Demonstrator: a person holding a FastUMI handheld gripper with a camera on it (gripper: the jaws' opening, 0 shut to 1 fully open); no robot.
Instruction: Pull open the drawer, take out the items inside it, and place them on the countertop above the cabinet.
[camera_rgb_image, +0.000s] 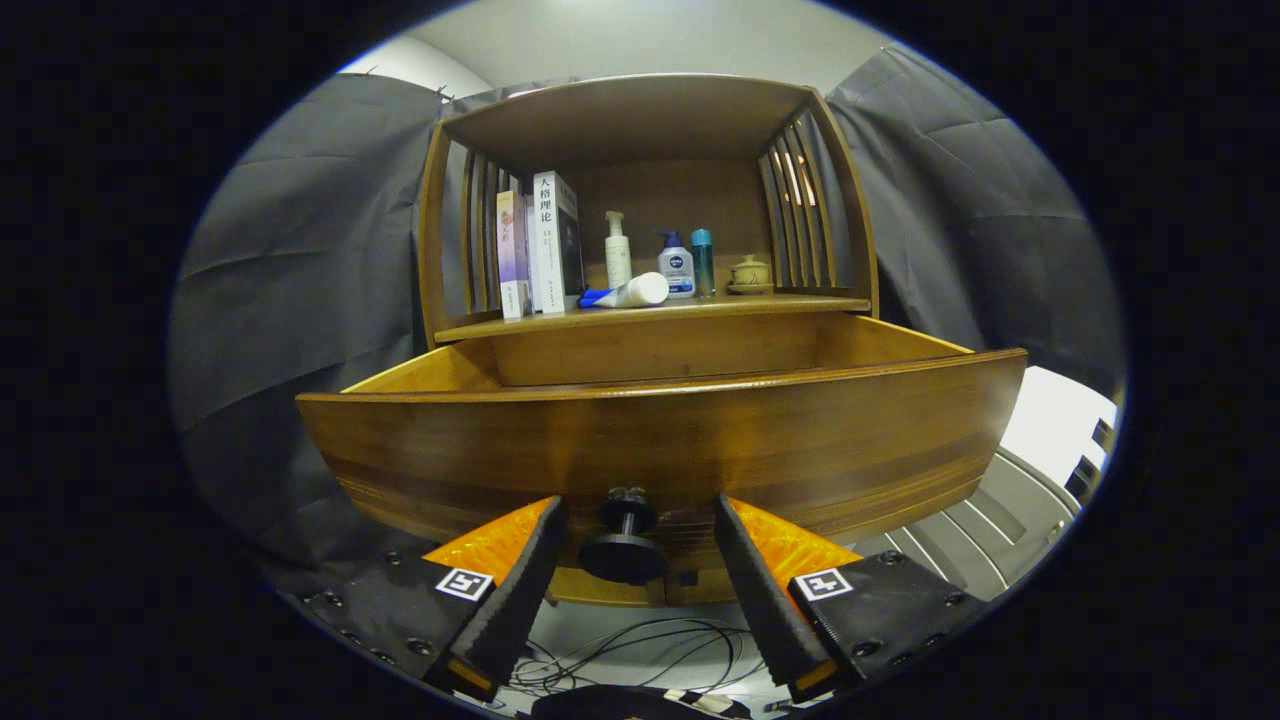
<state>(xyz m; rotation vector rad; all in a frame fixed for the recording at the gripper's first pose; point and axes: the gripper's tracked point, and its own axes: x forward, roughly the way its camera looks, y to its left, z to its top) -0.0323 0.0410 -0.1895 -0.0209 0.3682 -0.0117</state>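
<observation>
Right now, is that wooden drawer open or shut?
Open. The drawer juts out from under the countertop, its inner walls showing. The fingers stand apart on either side of its knob, not touching.

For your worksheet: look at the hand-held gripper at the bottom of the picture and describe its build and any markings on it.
The hand-held gripper has two long, wedge-shaped fingers with ribbed, textured inner faces. Each finger is fixed to a flat, dark base plate held by round screws. Each plate carries a small square black-and-white marker near the finger's root.

knob (622, 545) between gripper (640, 520) fingers, apart
</observation>
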